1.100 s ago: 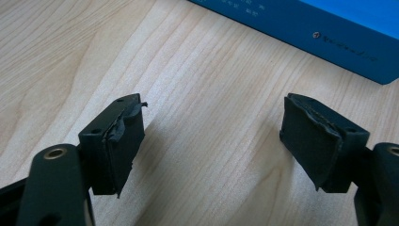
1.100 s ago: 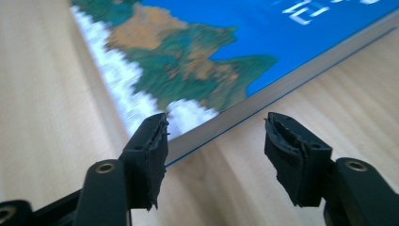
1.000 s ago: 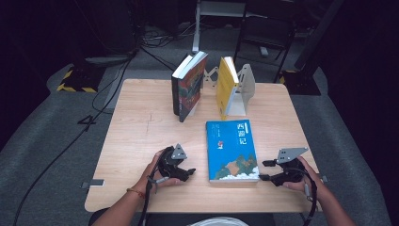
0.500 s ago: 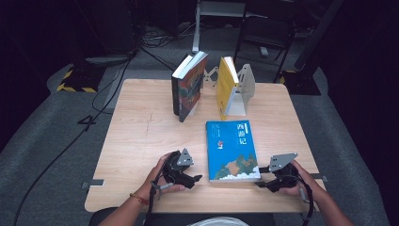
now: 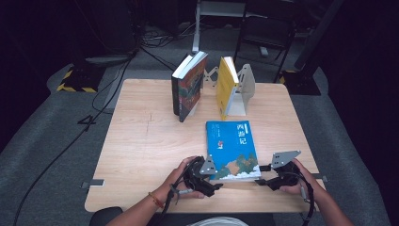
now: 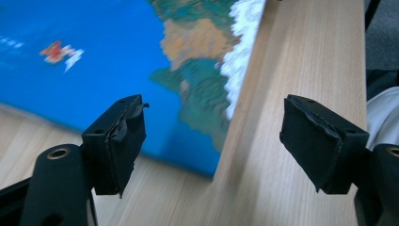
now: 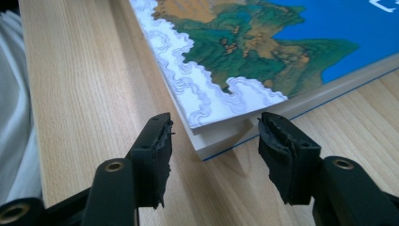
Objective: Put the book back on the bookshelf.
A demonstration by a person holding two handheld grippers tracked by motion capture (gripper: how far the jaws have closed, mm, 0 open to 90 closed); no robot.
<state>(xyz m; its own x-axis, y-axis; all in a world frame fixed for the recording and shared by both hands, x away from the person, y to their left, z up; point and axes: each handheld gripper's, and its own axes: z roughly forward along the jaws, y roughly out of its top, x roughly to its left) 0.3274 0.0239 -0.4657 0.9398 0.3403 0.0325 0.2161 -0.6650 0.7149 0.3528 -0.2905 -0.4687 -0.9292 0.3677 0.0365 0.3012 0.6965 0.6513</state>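
A blue book [image 5: 232, 148] with a map-like cover lies flat on the wooden table [image 5: 141, 141], near its front edge. My left gripper [image 5: 212, 181] sits at the book's near left corner. In the left gripper view the book [image 6: 117, 52] has that corner between the wide-open jaws of the left gripper [image 6: 214, 117]. My right gripper [image 5: 259, 175] is at the near right corner. In the right gripper view the book [image 7: 263, 56] pokes its corner between the open jaws of the right gripper [image 7: 219, 125], which stand apart from it.
At the back of the table a dark book [image 5: 188, 87] stands upright. To its right a yellow book [image 5: 226, 89] leans against a white bookend [image 5: 245, 89]. The table's front edge lies just behind both grippers, with the person's white clothing below it.
Both grippers have moved inward to the blue book's near corners, the left one to the right and the right one to the left and nearer. The book has not moved.
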